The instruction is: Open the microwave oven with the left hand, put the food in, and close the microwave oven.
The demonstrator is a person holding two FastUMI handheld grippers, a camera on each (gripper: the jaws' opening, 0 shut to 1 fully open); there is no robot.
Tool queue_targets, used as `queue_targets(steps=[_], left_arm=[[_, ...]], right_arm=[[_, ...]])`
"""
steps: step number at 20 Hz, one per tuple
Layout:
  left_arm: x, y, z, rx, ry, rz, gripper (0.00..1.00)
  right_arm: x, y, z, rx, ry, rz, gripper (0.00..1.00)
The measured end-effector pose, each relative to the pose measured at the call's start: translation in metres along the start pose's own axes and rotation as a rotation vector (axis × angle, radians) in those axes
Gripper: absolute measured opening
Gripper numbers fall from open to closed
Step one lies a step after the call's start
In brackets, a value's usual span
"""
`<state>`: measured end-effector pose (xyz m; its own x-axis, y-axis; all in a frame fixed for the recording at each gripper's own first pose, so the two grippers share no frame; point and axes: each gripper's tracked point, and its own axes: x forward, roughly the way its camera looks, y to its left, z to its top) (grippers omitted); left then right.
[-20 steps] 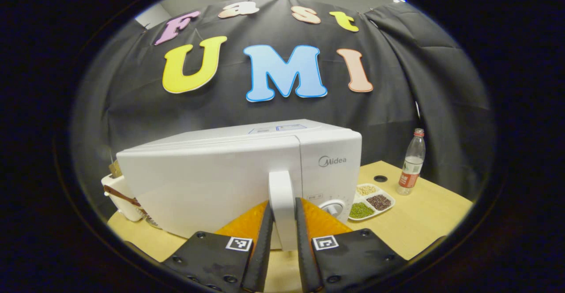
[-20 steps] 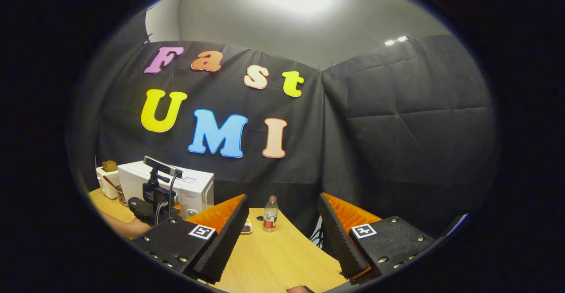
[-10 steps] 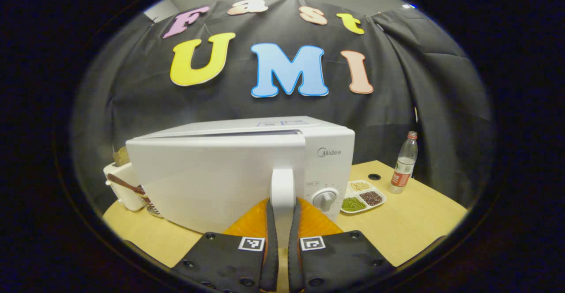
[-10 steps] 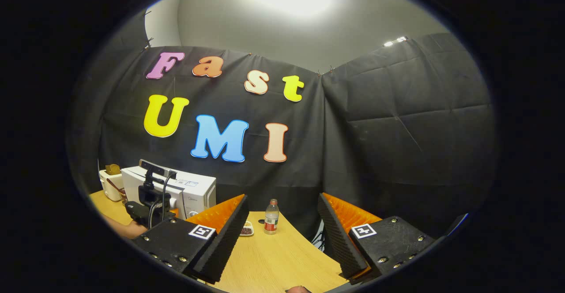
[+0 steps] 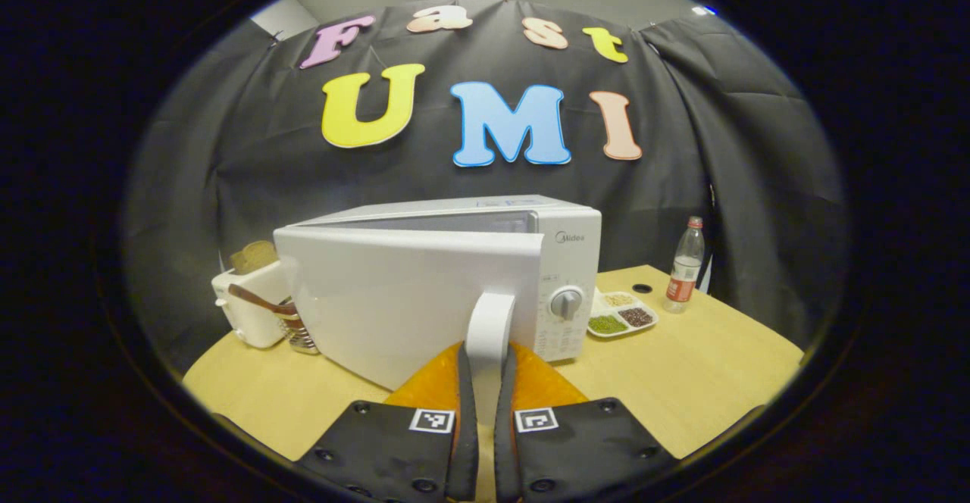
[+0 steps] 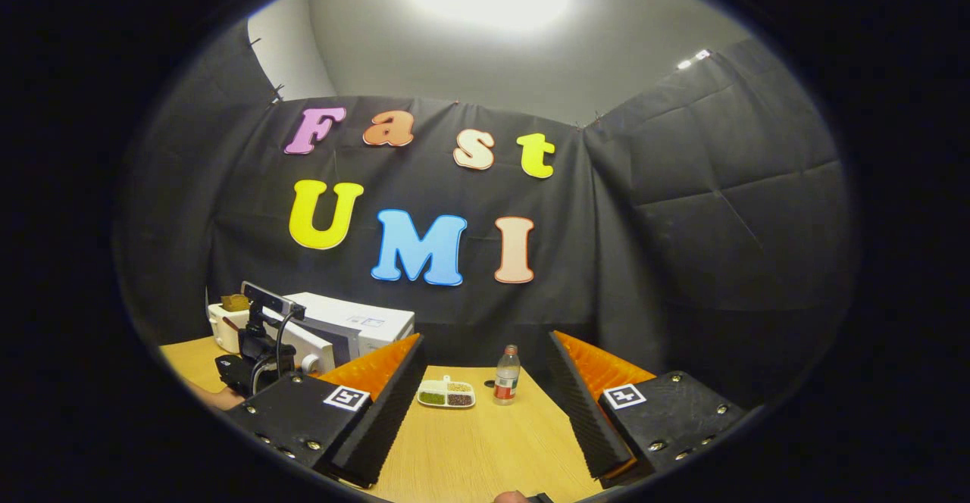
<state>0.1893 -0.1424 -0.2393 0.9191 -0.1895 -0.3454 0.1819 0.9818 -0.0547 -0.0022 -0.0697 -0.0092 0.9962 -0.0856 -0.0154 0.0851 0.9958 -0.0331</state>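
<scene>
- Left hand-held gripper (image 5: 485, 393): the two fingers are pressed onto the white door handle (image 5: 489, 329) from either side, pinching it low in the left gripper view.
- Microwave oven (image 5: 564, 260): white, standing on the pale wood worktop (image 5: 705, 367) toward its left half. A round dial (image 5: 566, 302) sits on the control panel at its right end.
- Door (image 5: 394, 298): swung partly out from the body, hinged at the far left, with a wedge-shaped gap showing along its top edge. The cavity behind it is hidden by the door face.
- Divided dish (image 5: 621, 315): white, with green, dark and pale grains in separate sections, lying on the worktop just right of the microwave oven. In the right gripper view it is seen between the fingers, farther off (image 6: 446, 394).
- Plastic bottle (image 5: 683, 267): red label, upright, near the dish on its right, close to the black cloth wall. Seen also in the right gripper view (image 6: 506, 376).
- White toaster (image 5: 254, 302): at the left of the microwave oven, a slice of bread standing in its top; a metal item stands beside it, too small to tell.
- Right hand-held gripper (image 6: 485, 404): fingers spread wide, nothing between them, held above the worktop well apart from the microwave oven.
- In the right gripper view the left hand-held gripper with its camera mount (image 6: 261, 336) shows at far left, in front of the microwave oven (image 6: 356, 325).
</scene>
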Motion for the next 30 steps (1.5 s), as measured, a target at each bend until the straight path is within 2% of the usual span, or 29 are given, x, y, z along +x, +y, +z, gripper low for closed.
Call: queue_targets(steps=[6, 11, 21, 30], left_arm=[[-0.051, 0.040, -0.014, -0.012, 0.004, 0.098, 0.15], [-0.084, 0.073, -0.025, -0.021, -0.002, 0.101, 0.15], [-0.132, 0.155, -0.042, 0.003, 0.006, 0.066, 0.14], [-0.155, 0.236, -0.055, -0.018, 0.005, 0.108, 0.14]], right_arm=[[-0.015, 0.013, 0.003, -0.007, -0.007, 0.131, 0.96], [-0.011, 0.048, 0.012, 0.018, -0.020, 0.153, 0.96], [-0.011, 0.162, 0.022, 0.057, -0.041, 0.225, 0.96], [-0.001, 0.212, 0.019, 0.071, -0.036, 0.225, 0.96]])
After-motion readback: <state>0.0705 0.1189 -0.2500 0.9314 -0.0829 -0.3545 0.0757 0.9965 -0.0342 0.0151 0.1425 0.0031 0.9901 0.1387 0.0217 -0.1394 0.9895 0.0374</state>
